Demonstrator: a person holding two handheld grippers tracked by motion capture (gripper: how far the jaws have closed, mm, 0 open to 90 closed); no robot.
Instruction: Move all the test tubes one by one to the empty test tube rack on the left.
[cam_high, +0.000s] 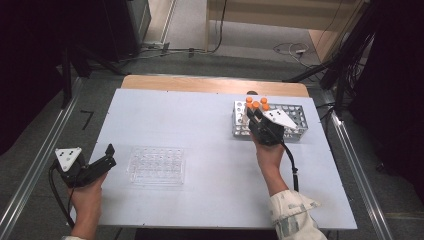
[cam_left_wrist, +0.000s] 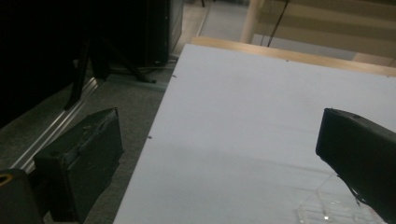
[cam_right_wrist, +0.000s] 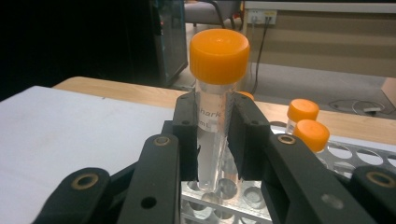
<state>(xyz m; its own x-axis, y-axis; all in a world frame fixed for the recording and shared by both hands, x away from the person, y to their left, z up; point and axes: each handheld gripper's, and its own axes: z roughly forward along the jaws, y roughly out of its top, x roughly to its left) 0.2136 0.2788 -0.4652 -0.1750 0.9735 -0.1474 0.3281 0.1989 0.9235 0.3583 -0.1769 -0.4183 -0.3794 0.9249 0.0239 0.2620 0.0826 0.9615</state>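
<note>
My right gripper (cam_right_wrist: 215, 140) is shut on a clear tube with an orange cap (cam_right_wrist: 218, 55), held upright with its lower end just above the holes of a metal rack (cam_right_wrist: 359, 156). In the high view this gripper (cam_high: 253, 114) is at the rack's (cam_high: 296, 124) left end, with the held tube's cap (cam_high: 256, 105) among other orange caps. Two more capped tubes (cam_right_wrist: 306, 122) stand in the rack behind. My left gripper (cam_high: 111, 155) rests at the table's left edge, open and with nothing in it, its jaws (cam_left_wrist: 81, 156) wide apart, just left of a clear plastic tray (cam_high: 156, 165).
The white table top (cam_high: 200, 125) has a wooden strip along its far edge. The clear tray's corner (cam_left_wrist: 334, 210) lies beside my left gripper's right jaw. Metal rails, cables and dark stands surround the table on the floor.
</note>
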